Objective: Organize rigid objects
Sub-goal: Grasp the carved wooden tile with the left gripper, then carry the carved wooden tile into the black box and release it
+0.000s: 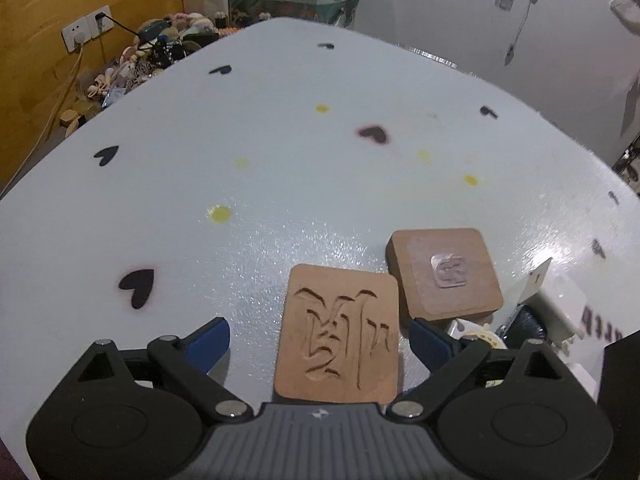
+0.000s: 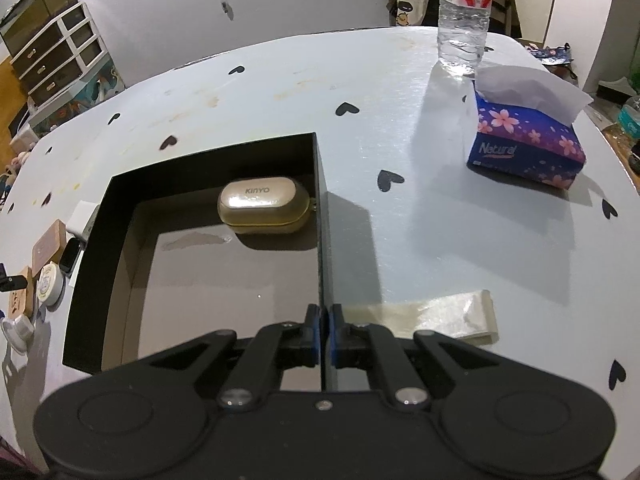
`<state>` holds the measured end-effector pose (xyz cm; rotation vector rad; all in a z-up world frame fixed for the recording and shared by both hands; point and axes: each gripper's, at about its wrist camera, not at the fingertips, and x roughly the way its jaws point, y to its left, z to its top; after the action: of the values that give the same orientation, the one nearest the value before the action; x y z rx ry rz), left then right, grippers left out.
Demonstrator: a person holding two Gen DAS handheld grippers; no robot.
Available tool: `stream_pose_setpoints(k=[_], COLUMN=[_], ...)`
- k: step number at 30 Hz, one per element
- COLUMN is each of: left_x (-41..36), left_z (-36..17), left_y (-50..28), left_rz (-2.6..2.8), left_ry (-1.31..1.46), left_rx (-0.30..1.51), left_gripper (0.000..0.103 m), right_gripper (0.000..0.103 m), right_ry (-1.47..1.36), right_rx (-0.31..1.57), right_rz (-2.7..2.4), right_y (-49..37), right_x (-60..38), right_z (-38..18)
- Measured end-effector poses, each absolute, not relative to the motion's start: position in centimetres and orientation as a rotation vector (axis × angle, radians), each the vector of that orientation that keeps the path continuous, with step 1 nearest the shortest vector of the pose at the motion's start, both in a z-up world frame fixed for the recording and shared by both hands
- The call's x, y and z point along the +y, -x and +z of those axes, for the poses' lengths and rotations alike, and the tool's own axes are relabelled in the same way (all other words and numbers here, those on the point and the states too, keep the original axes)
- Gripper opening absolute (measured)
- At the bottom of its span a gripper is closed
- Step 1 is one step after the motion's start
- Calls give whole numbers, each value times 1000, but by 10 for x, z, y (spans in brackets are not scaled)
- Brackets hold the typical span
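Gold in colour, a KINYO earbud case (image 2: 264, 205) is lying at the far end of the black box (image 2: 90, 280); it is the only item inside, so sorting is judged barely begun. The right gripper (image 2: 323, 334) is pinching the box's right wall with its fingers nearly together. The left gripper (image 1: 318, 340) is hovering with fingers spread wide around the carved wooden block (image 1: 340, 332), pads not touching it. A second wooden block (image 1: 446, 272) is sitting just beyond on the right. Left of the box, a round tin (image 2: 50, 282), a smartwatch (image 2: 70, 258) and a knob-like piece (image 2: 18, 330) are waiting. The table (image 1: 200, 128) is wearing a pale blue, heart-printed cover with yellow stains. A tissue pack (image 2: 528, 140) and water bottle (image 2: 464, 12) are standing far right; drawers and clutter are lining the room.
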<state>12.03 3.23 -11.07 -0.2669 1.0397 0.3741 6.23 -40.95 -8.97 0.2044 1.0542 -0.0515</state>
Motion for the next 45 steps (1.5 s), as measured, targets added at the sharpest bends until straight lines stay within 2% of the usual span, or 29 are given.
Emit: stream_pose_setpoints(k=[6,8,9,10,18,26,36,45], left_x=[30,28,27,26,31,14,-64,-149], left_z=[-120,-118,-117,-115,-108,-59,-14,-21], left_y=[-126,-125,-125,-125,-122,-110,-109,-124], left_rz=[415,410,404,398,404,332,32,-236], left_ry=[244,234,225,213,229,264,270,242], left_rx=[1075,1055,1043,1032,1031,867,815,905], left_gripper=[93,85,72,66,65,65,65,65], right_gripper=[5,5,4,4,5,5,5,5], right_ry=[-205,-201,-200,-200,-203,-208,-212,-216], right_rx=[1060,1060,1060,1060,1063,1062,1064,1063], right_rz=[-67,-69,-70,-69,-61,-55,-46,-41], right_y=[-63,-63,-63,-63,-63,-63,-63,-63], right_x=[-408,-408,-407,-407,-409,-410,-411,-412], right_z=[-89,-89,-89,-89,-89,-89,-89,-90])
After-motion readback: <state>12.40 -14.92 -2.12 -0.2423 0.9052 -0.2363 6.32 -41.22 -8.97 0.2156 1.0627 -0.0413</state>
